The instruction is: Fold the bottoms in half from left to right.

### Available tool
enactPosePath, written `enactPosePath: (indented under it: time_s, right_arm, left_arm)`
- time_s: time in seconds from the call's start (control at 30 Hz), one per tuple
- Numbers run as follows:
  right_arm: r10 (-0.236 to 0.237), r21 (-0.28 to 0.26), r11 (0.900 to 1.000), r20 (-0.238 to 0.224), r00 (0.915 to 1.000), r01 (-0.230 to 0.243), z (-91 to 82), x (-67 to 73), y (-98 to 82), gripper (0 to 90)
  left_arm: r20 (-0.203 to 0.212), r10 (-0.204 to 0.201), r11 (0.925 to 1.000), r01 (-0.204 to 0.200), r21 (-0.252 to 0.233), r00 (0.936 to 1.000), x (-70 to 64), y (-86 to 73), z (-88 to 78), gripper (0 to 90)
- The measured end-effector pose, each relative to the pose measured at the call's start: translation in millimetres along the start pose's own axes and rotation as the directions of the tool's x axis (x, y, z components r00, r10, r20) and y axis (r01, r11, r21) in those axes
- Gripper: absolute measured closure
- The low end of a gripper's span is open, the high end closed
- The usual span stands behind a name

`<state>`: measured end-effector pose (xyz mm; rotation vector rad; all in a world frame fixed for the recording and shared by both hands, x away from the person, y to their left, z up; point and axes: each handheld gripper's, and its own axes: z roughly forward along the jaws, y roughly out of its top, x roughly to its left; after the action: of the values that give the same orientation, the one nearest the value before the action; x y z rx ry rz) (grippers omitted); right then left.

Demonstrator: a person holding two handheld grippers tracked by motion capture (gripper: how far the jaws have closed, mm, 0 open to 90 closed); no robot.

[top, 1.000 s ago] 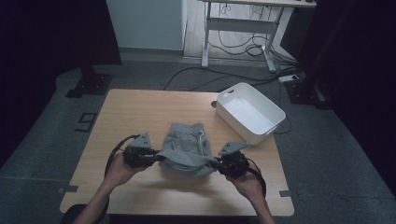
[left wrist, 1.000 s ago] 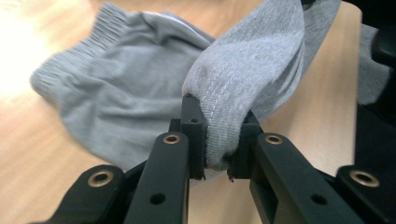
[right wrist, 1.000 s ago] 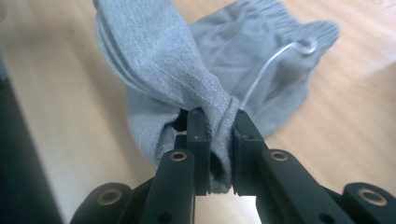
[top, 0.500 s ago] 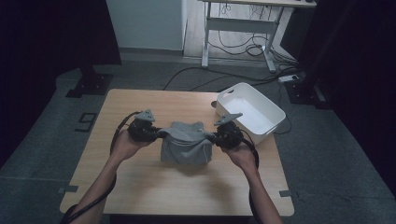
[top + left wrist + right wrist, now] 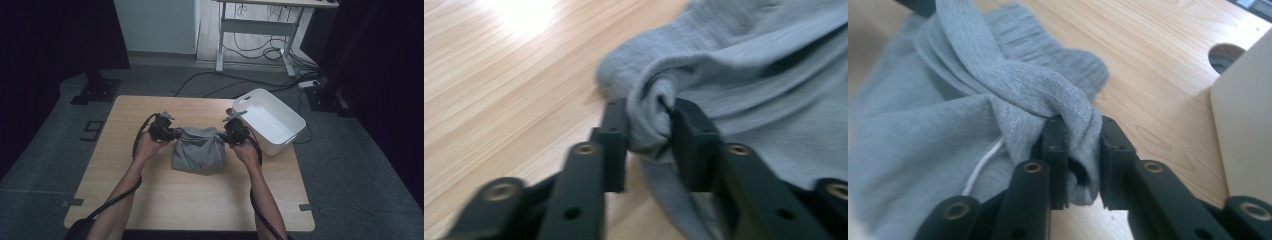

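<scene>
A grey garment (image 5: 199, 150) lies folded on the wooden table (image 5: 200, 205), between the two hands. My left gripper (image 5: 172, 134) is at its far left corner. In the left gripper view a bunched fold of the garment (image 5: 749, 60) sits between the pads of the left gripper (image 5: 649, 120). My right gripper (image 5: 226, 135) is at the far right corner, and its pads (image 5: 1083, 135) pinch a roll of the garment (image 5: 923, 125), which has a white drawstring. Both grippers' jaws have just been opening a little, with cloth still between them and touching the pads.
A white plastic bin (image 5: 270, 125) stands at the table's right edge, close beside the right gripper, and its wall (image 5: 1248, 125) appears in the right gripper view. Bare table spreads out in front of the garment and to its left. Cables and a desk frame are on the floor beyond.
Both grippers have carried the garment's near edge away from the person and lowered it onto the far part, so the garment now lies folded over and shorter.
</scene>
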<state>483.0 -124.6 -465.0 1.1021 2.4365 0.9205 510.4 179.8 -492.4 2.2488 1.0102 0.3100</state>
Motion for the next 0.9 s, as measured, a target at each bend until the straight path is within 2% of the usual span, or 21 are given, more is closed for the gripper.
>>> enactPosePath:
  time_s: [0.1,0.13,0.2,0.27,0.3,0.37,0.47,0.57,0.63,0.7,0.83,0.87,0.9]
  right_arm:
    - [0.03,-0.007,1.0,0.034,0.999,-0.029,4.7,-5.7,-3.2,50.4]
    - [0.036,-0.012,0.999,0.046,0.9983,-0.036,2.8,-7.5,-3.6,46.2]
    - [0.04,-0.038,0.999,0.062,0.9973,-0.038,-5.7,-10.2,-3.9,41.1]
    - [0.045,-0.061,0.997,0.074,0.9963,-0.041,-17.0,-11.0,-3.6,38.8]
    - [0.044,-0.071,0.997,0.068,0.9967,-0.039,-23.0,-10.1,-3.6,38.7]
    - [0.029,-0.082,0.996,0.074,0.9969,-0.023,-34.0,-6.7,-4.3,38.1]
    - [0.024,-0.082,0.996,0.047,0.9986,-0.02,-45.9,-0.5,-9.2,38.5]
    - [0.025,-0.075,0.997,0.0,0.9997,-0.024,-50.0,8.4,-17.9,39.7]
    - [0.007,-0.059,0.998,-0.024,0.9997,-0.009,-48.4,16.9,-24.1,39.9]
    - [0.001,-0.037,0.999,-0.056,0.9984,-0.003,-43.8,25.6,-29.8,39.9]
    - [-0.004,-0.012,1.0,-0.096,0.9954,0.003,-26.4,41.2,-40.0,40.5]
    - [-0.006,0.005,1.0,-0.092,0.9957,0.007,-20.8,44.1,-42.3,42.8]
    - [-0.01,0.023,1.0,-0.079,0.9969,0.012,-15.8,46.8,-44.5,49.3]
  left_arm:
    - [-0.031,-0.033,0.9991,0.032,-0.029,0.999,4.8,-2.0,-6.8,46.2]
    - [-0.045,-0.036,0.9982,0.034,-0.049,0.9983,5.6,-2.0,-12.6,41.9]
    - [-0.044,-0.044,0.9955,0.04,-0.086,0.998,6.6,-2.8,-26.3,34.4]
    - [-0.052,-0.042,0.9931,0.036,-0.112,0.9978,4.8,-5.2,-39.1,28.1]
    - [-0.03,-0.038,0.9916,0.034,-0.124,0.9988,2.4,-8.2,-45.2,27.1]
    - [-0.025,-0.016,0.9922,0.013,-0.124,0.9996,-3.2,-14.0,-52.4,26.5]
    - [0.024,-0.005,0.9916,0.008,-0.129,0.9997,-13.0,-25.8,-55.6,26.6]
    - [0.06,0.011,0.9929,-0.004,-0.119,0.9981,-24.0,-36.7,-51.7,27.1]
    - [0.085,0.019,0.9946,-0.01,-0.103,0.9962,-31.8,-43.9,-44.8,27.9]
    - [0.092,0.027,0.9968,-0.02,-0.077,0.9954,-39.7,-50.8,-34.5,28.7]
    - [0.111,0.021,0.9996,-0.019,-0.023,0.9935,-47.4,-60.0,-14.4,36.4]
    - [0.113,0.022,0.9997,-0.021,-0.014,0.9934,-49.6,-61.9,-10.0,40.9]
    - [0.119,0.024,0.9997,-0.023,-0.01,0.9926,-51.7,-63.6,-6.8,45.7]
